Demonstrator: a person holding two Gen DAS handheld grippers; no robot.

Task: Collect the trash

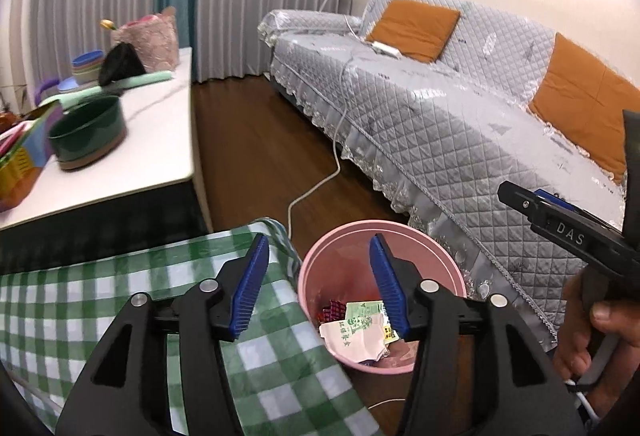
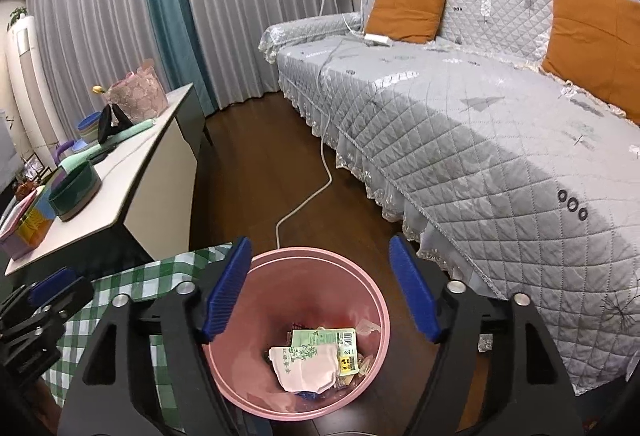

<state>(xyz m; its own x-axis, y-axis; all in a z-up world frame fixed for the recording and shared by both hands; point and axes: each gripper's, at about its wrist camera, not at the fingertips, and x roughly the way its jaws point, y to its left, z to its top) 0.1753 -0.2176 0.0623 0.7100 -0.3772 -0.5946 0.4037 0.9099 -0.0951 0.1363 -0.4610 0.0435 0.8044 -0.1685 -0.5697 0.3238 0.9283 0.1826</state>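
Observation:
A pink trash bin point(image 2: 256, 272) stands on the wood floor beside a table with a green checked cloth point(image 1: 80, 300). Inside lie a green and white paper packet point(image 2: 308, 364), a label and other wrappers. The bin also shows in the left wrist view point(image 1: 340, 236), with the packet point(image 1: 356, 332) in it. My right gripper point(image 2: 320, 248) is open and empty, right above the bin. My left gripper point(image 1: 318, 248) is open and empty, over the table edge and the bin's rim. The right gripper shows at the right in the left wrist view point(image 1: 520, 196).
A grey quilted sofa point(image 2: 480, 124) with orange cushions point(image 2: 408, 8) runs along the right. A white cable point(image 2: 320, 188) crosses the floor near the bin. A white side table point(image 2: 132, 172) at the left holds a green pot point(image 2: 74, 192), bowls and boxes.

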